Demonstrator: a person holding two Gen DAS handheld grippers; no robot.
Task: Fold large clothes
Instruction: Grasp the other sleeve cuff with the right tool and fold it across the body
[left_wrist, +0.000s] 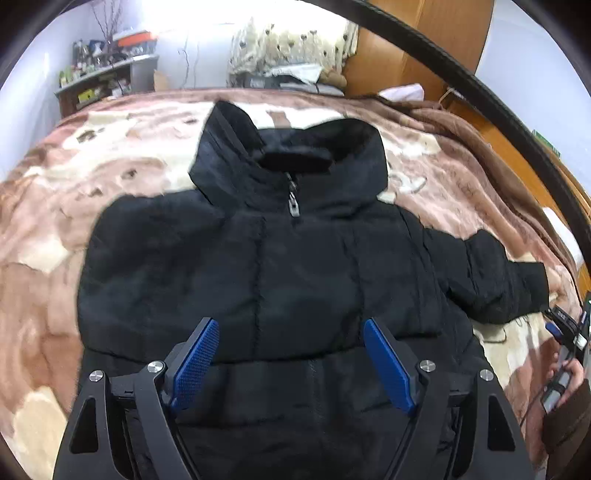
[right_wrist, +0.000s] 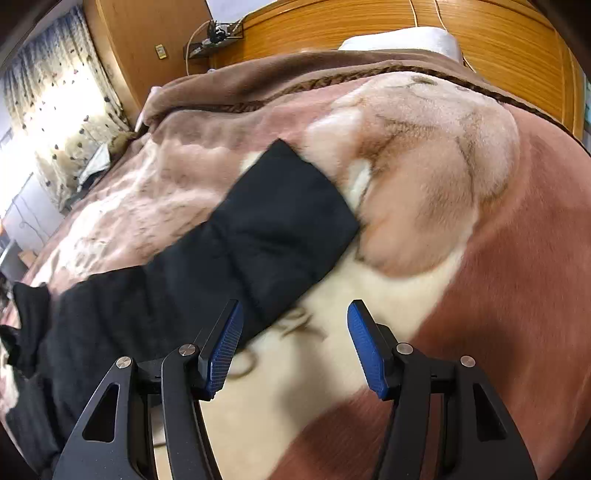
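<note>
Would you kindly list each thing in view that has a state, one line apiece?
Black jacket: spread flat on the blanket, front up, not yet folded.
Jacket zipper: closed up to the collar.
Right sleeve: stretched out sideways on the blanket.
Left gripper: open, empty, above the jacket.
Right gripper: open, empty.

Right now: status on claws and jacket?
Both claws open, empty: left claw, right claw. Black jacket flat on blanket, zipped, one sleeve spread out. Nothing in the way.
</note>
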